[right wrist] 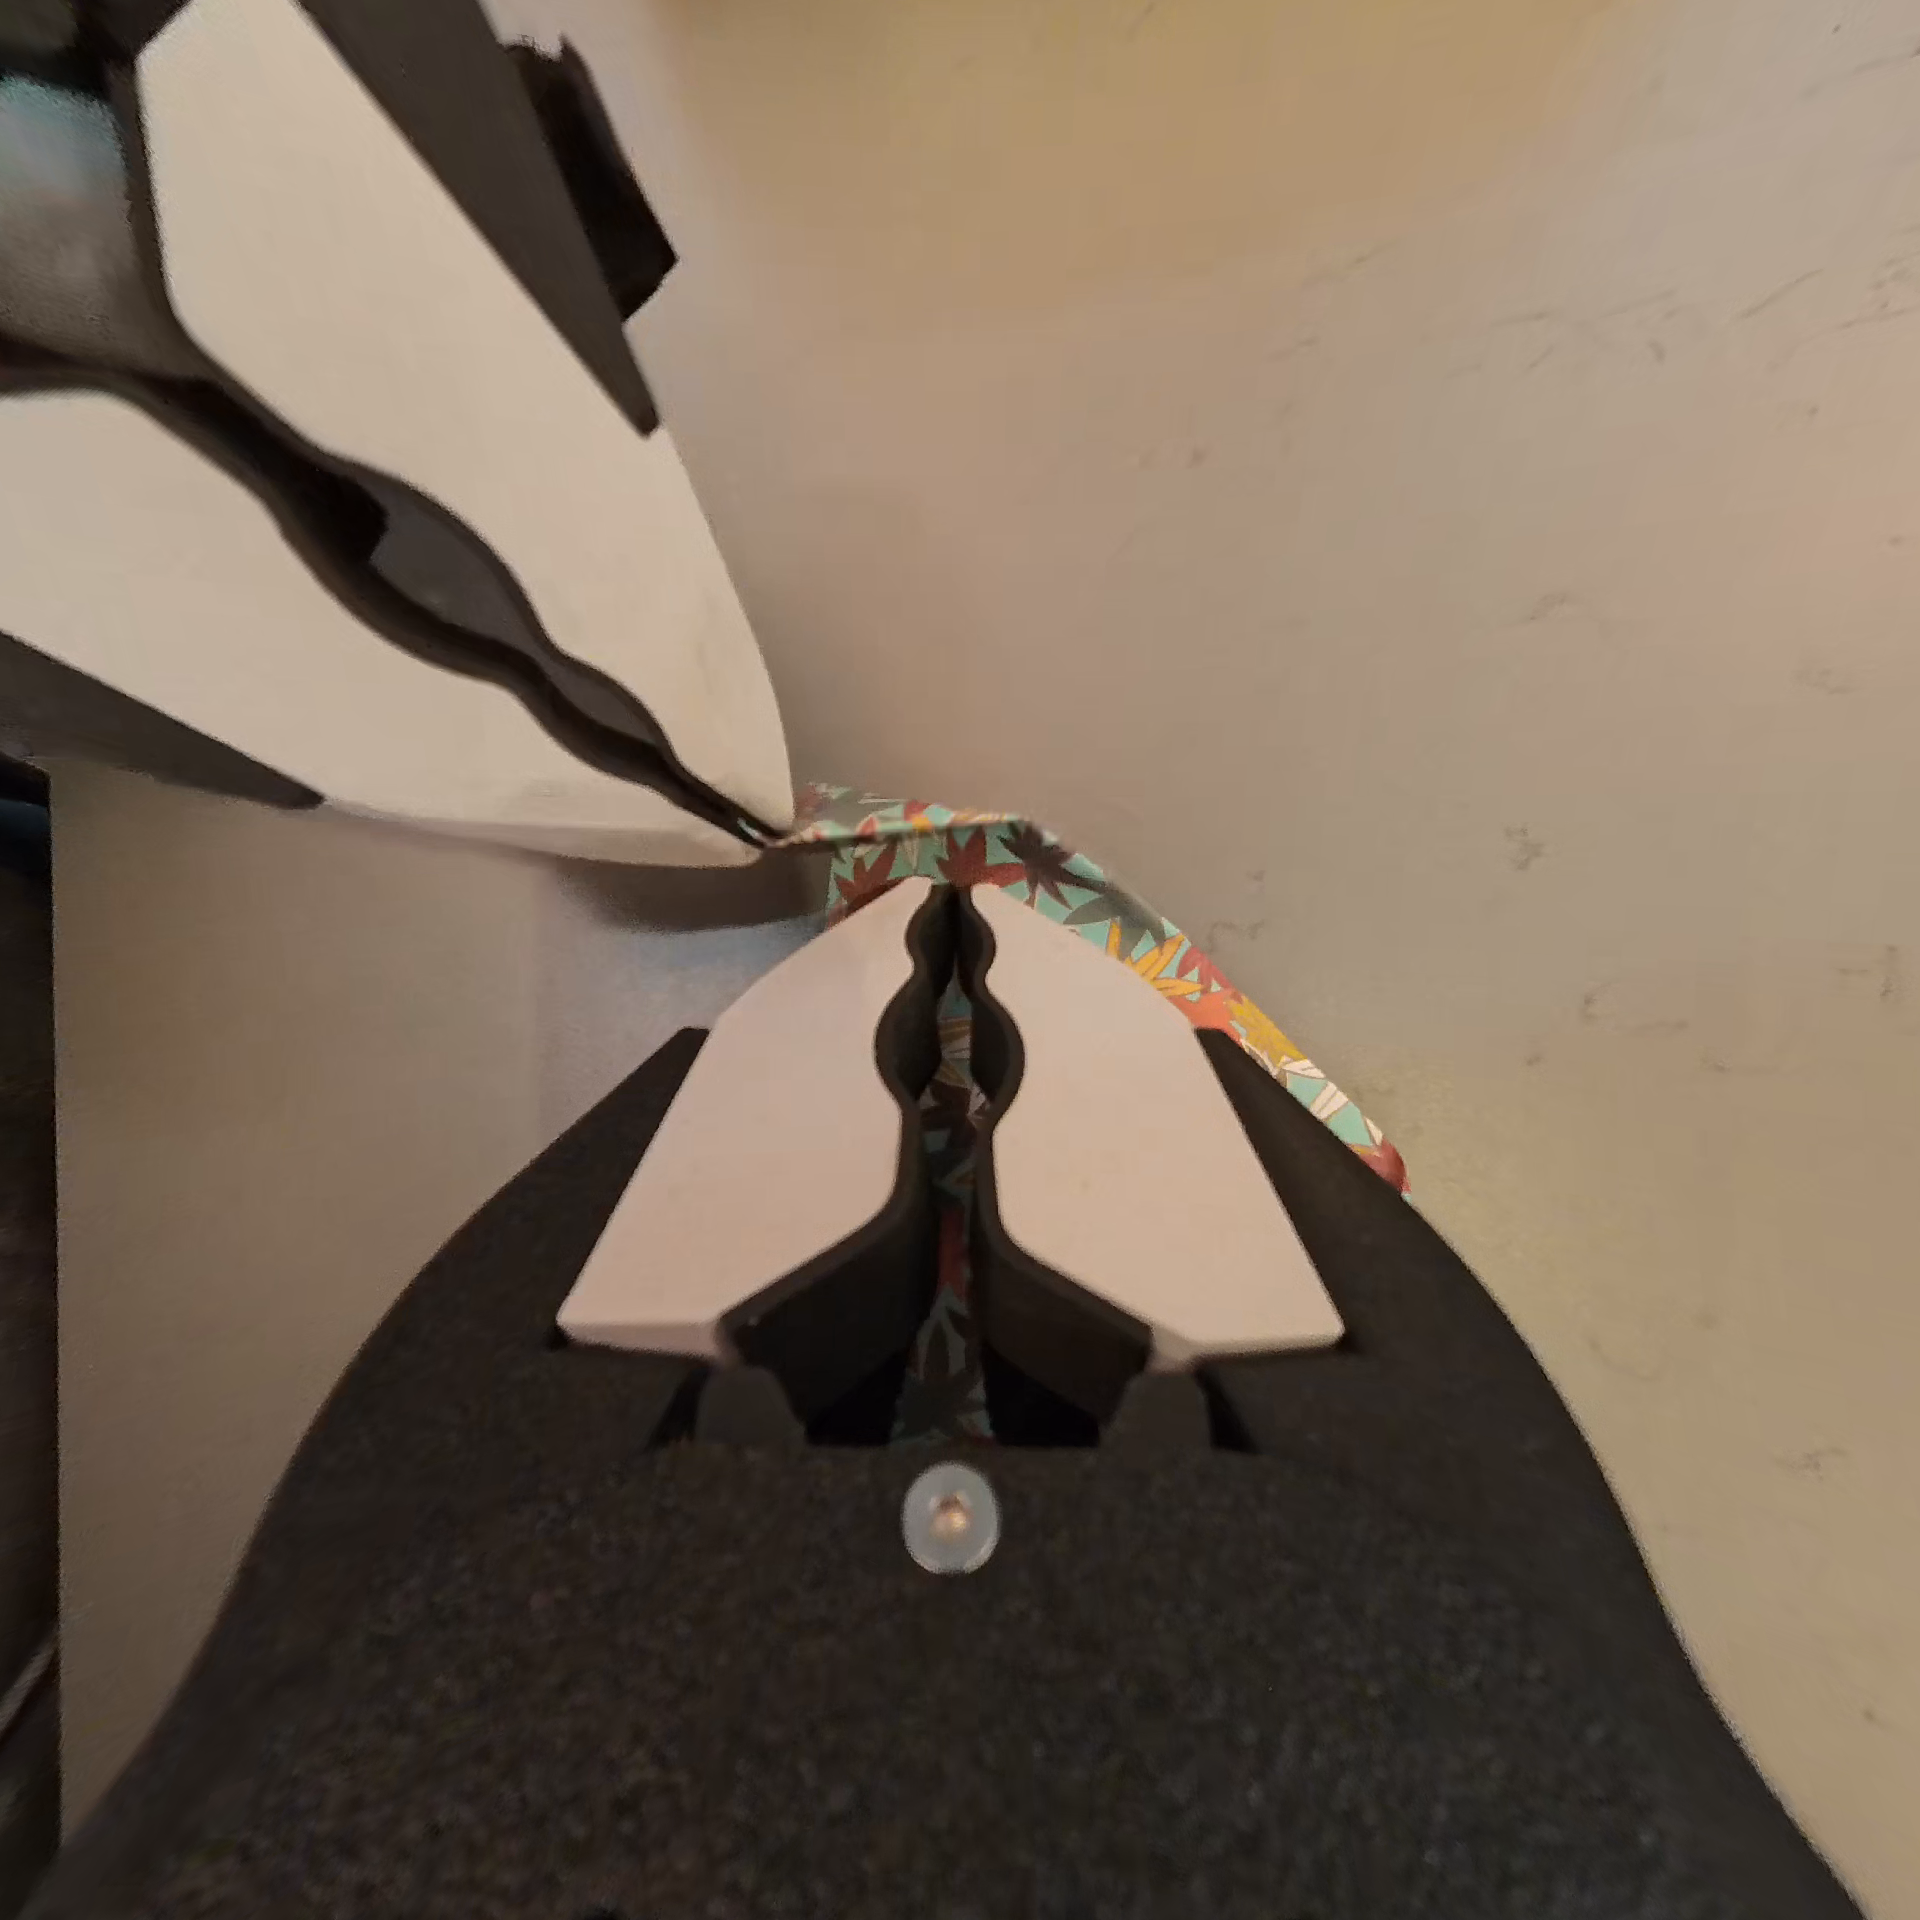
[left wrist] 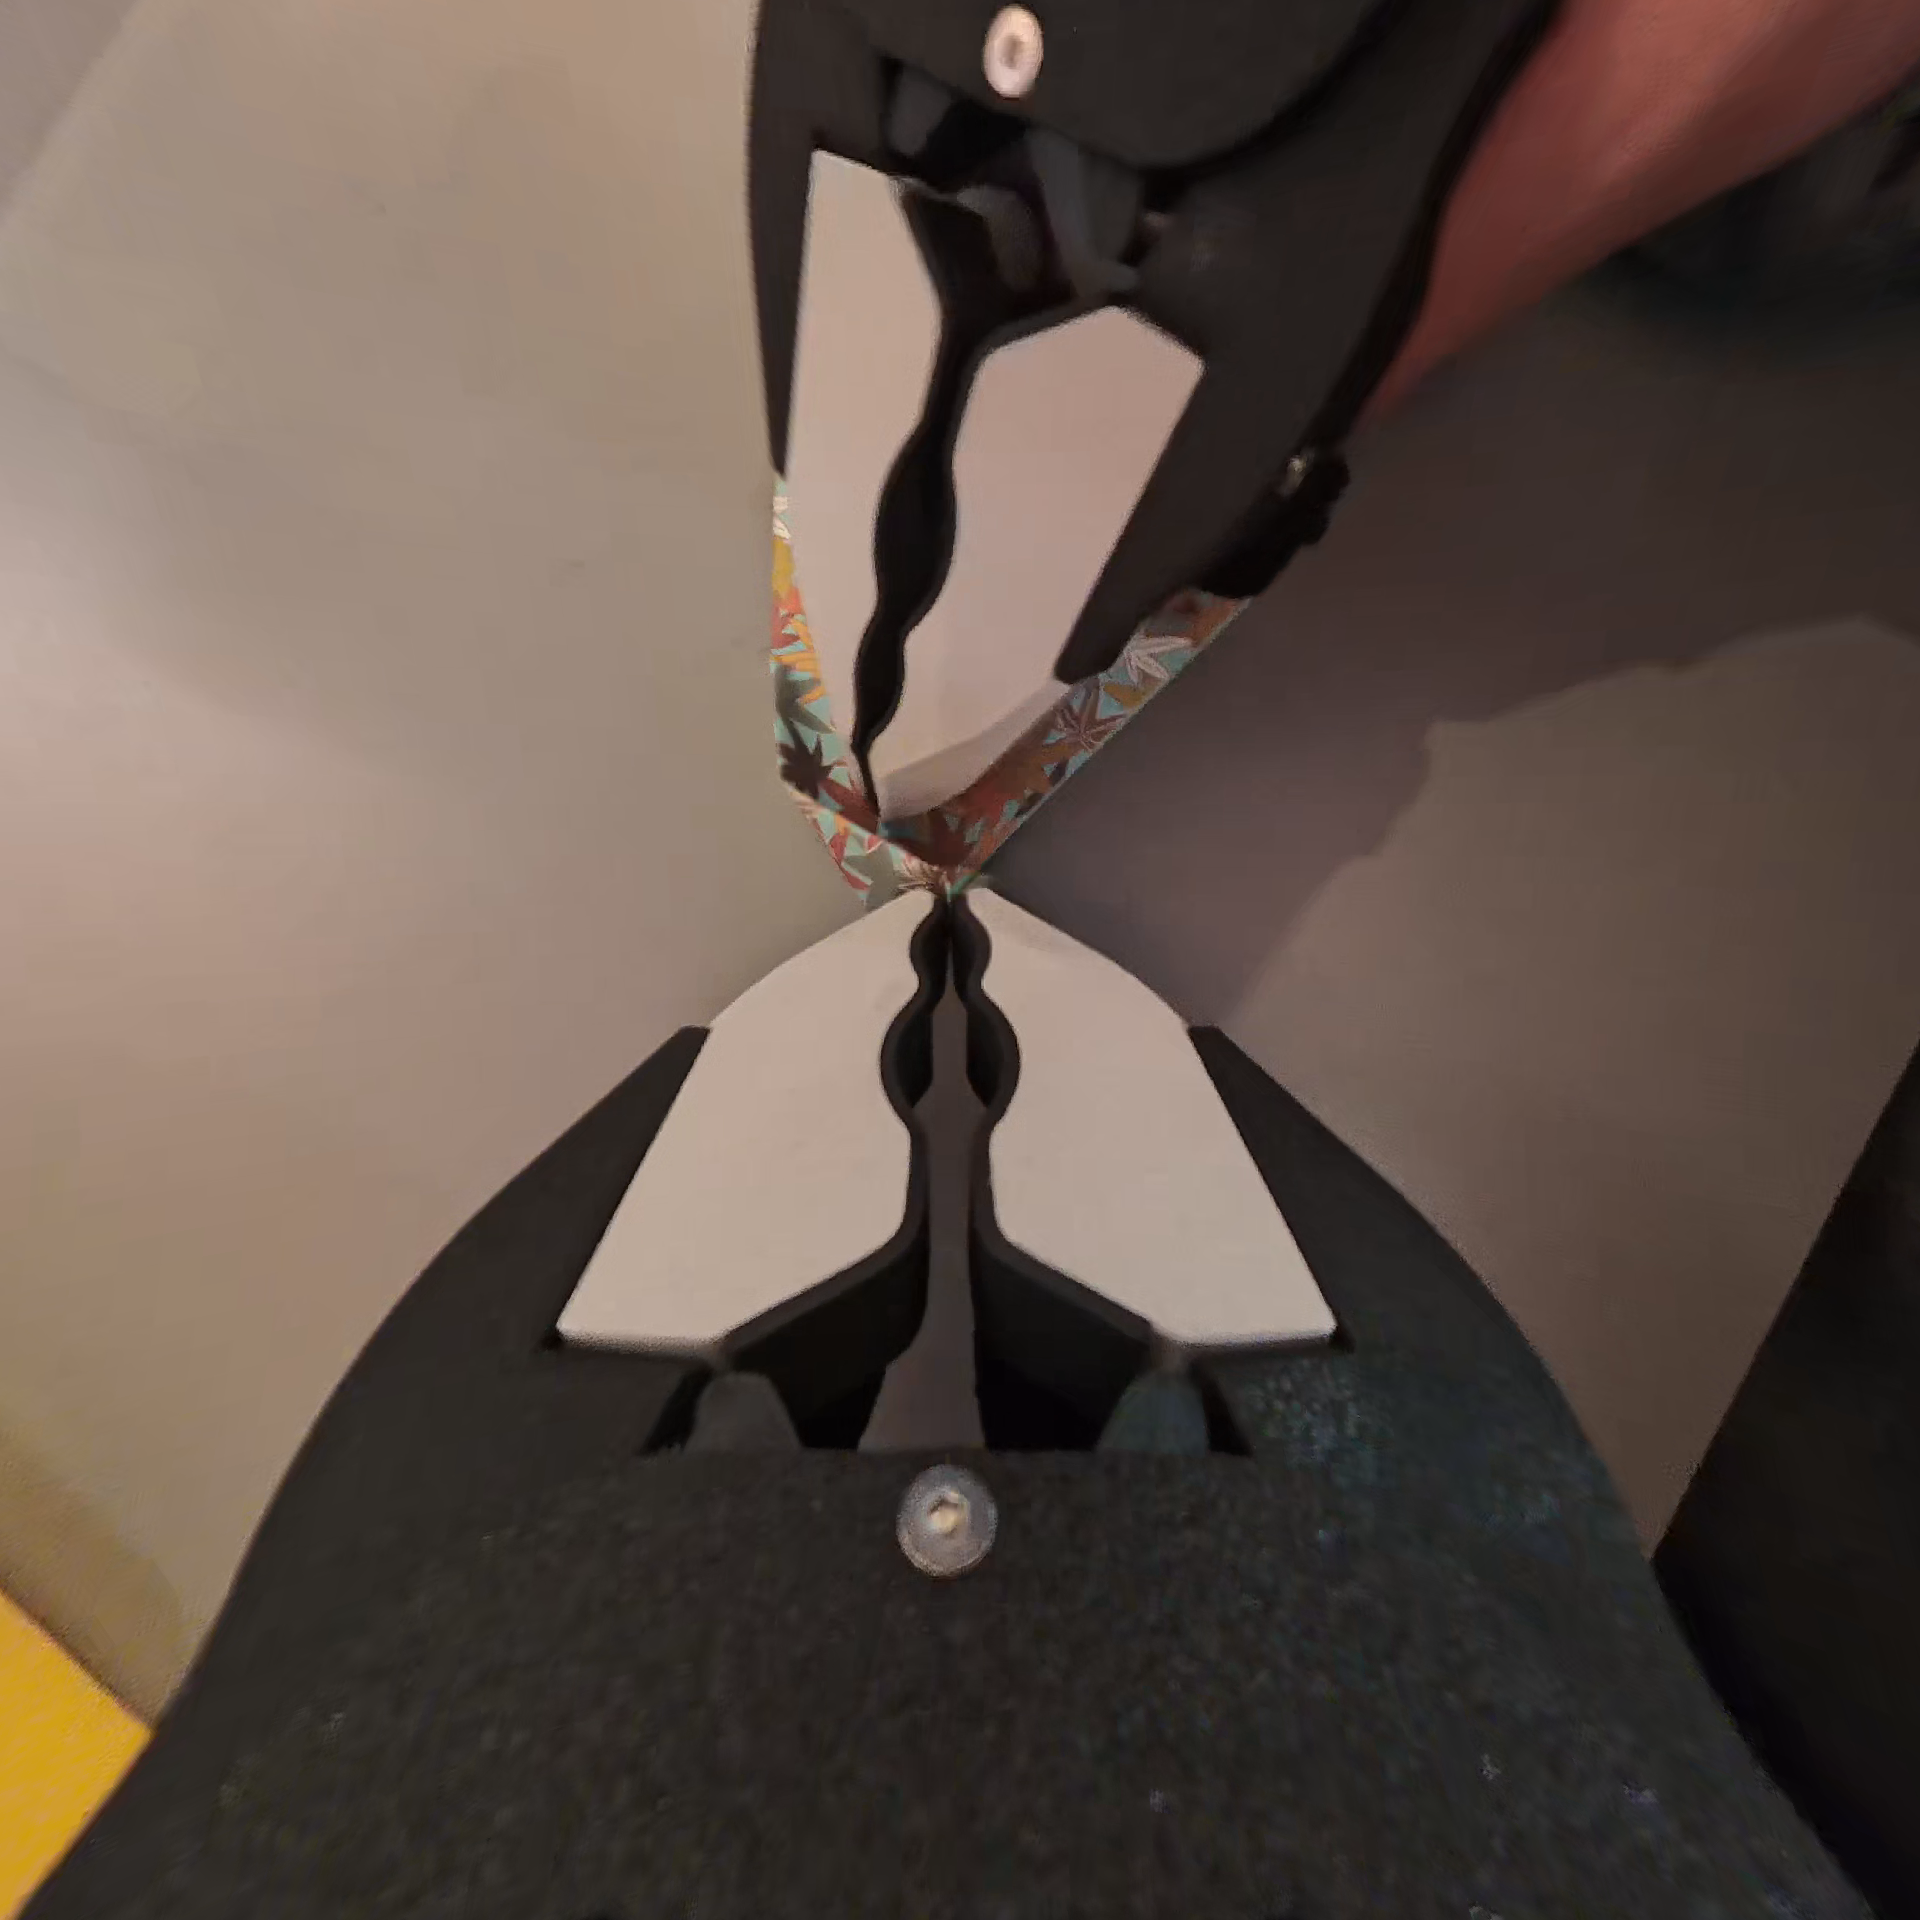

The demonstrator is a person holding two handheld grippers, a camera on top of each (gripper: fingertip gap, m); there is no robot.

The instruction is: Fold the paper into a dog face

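The paper [left wrist: 805, 764] has a teal maple-leaf print and is folded to a point. My left gripper [left wrist: 945, 902] is shut on that pointed corner; in the right wrist view [right wrist: 764, 829] it comes in from the upper left and holds the corner slightly lifted. My right gripper [right wrist: 954, 896] is shut and lies over the paper [right wrist: 1039, 868], which shows past its tips, along its right side and through the slit between its fingers. In the left wrist view it [left wrist: 871, 805] reaches down from the top, tips on the crease just above my left fingertips.
The paper lies on a plain pale tabletop [right wrist: 1351, 520]. A person's sleeve [left wrist: 1662, 187] is at the top right of the left wrist view. A yellow object [left wrist: 52, 1766] sits at the lower left edge and a dark object [left wrist: 1829, 1455] at the right edge. Less than 4 cm separates the two grippers' tips.
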